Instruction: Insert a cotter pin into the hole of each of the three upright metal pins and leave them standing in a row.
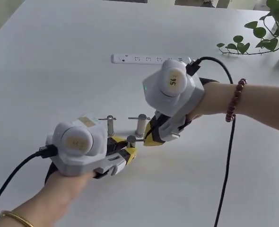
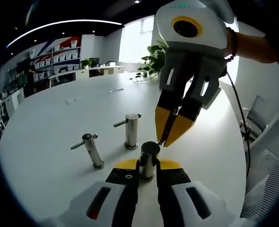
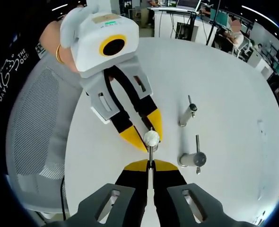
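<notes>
A smooth white table carries everything. The left gripper, a white housing with black jaws tipped in yellow, sits at the near left. The right gripper comes in from the right, just beside it. A white power strip lies on the far side, and a leafy plant stands at the far right corner.

The left gripper view shows its own jaws clamped on the sides of a short grey metal pin. This cylinder stands upright on the table, its long axis vertical. The right gripper's yellow tips are pinched together just right of its head.

The right gripper view adds what the others barely resolve. Its jaws are closed on a thin cotter pin, a straight wire lying level. The wire points away from that gripper at the head of the held metal pin. Whether its tip has entered the hole cannot be told. The left gripper's tips flank that head.

In the head view the held metal pin stands nearest. Just beyond it, two other metal pins stand upright side by side. Each has a level crosswise wire through its top.
</notes>
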Available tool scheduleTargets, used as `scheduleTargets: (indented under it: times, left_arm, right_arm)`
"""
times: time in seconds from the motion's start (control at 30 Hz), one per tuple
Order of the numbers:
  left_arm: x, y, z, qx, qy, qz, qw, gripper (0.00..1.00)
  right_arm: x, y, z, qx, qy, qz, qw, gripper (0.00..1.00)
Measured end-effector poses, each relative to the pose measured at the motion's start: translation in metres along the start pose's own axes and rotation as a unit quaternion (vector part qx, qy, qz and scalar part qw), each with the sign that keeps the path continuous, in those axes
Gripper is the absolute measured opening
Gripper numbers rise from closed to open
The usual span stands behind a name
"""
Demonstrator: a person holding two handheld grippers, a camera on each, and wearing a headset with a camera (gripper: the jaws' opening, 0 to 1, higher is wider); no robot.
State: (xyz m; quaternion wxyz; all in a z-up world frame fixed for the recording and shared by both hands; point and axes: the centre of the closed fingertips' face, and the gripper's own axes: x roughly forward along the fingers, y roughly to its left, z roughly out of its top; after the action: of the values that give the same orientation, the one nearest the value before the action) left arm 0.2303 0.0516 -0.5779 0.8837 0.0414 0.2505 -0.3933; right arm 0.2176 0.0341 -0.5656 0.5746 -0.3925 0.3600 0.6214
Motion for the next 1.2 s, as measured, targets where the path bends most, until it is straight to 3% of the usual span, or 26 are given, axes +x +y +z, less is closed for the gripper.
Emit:
scheduleTargets:
  times: [0.2,0.33,0.53,0.77,1.2]
  left_arm:
    - [0.001,0.001,-0.003,-0.053,-0.013,0.016,0.9984,0.13]
    - [0.001,0.002,-0.004,-0.070,-0.018,0.021,0.9972,0.13]
    - [0.001,0.002,-0.005,-0.077,-0.019,0.025,0.9966,0.13]
    - [0.002,0.002,-0.005,-0.079,-0.019,0.027,0.9963,0.13]
    - [0.003,0.003,-0.005,-0.081,-0.019,0.029,0.9961,0.13]
  right_arm:
    - [0.002,0.000,0.003,0.013,-0.002,-0.004,0.9999,0.00]
    - [0.002,0.000,0.003,0.033,-0.003,-0.004,0.9995,0.00]
    - [0.004,0.001,0.006,0.059,-0.009,-0.008,0.9982,0.00]
    - [0.006,0.000,0.011,0.030,-0.015,-0.018,0.9993,0.00]
    - [-0.003,-0.003,0.009,0.042,-0.026,-0.036,0.9981,0.04]
